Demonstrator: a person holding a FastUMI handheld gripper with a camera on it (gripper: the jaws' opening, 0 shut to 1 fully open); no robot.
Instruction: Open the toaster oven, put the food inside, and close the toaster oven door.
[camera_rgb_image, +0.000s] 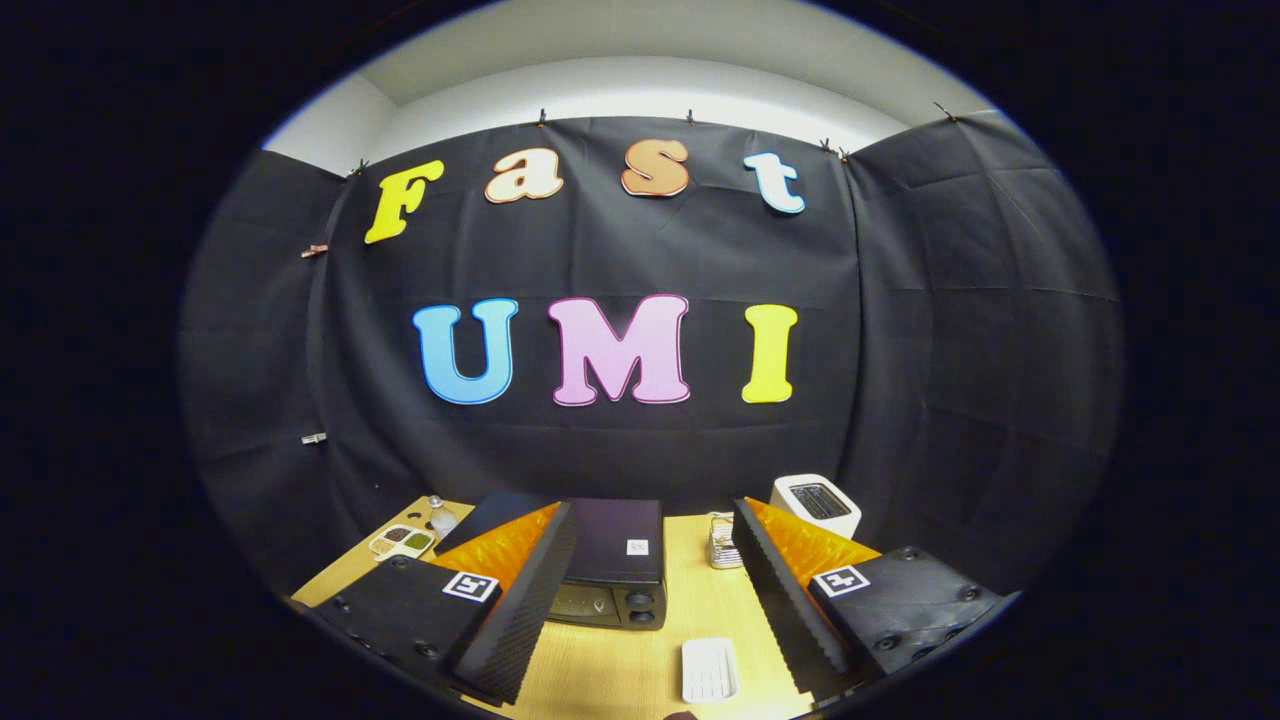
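A black toaster oven (612, 565) sits on the wooden table (690, 600), seen from above and in front, its door shut and two knobs on the right of its front. My gripper (650, 610) hangs high over the table, open wide, nothing between its fingers (520, 610). The oven lies beyond and between the two fingers, partly hidden by the left one. A small white ridged tray (709, 669) lies on the table in front of the oven, between the fingers; whether food is on it I cannot tell.
A white box-shaped appliance (816, 503) stands at the back right. A small rack-like object (721, 541) sits right of the oven. At the back left are a divided dish (402, 541) and a small clear bottle (440, 516). Black cloth walls surround the table.
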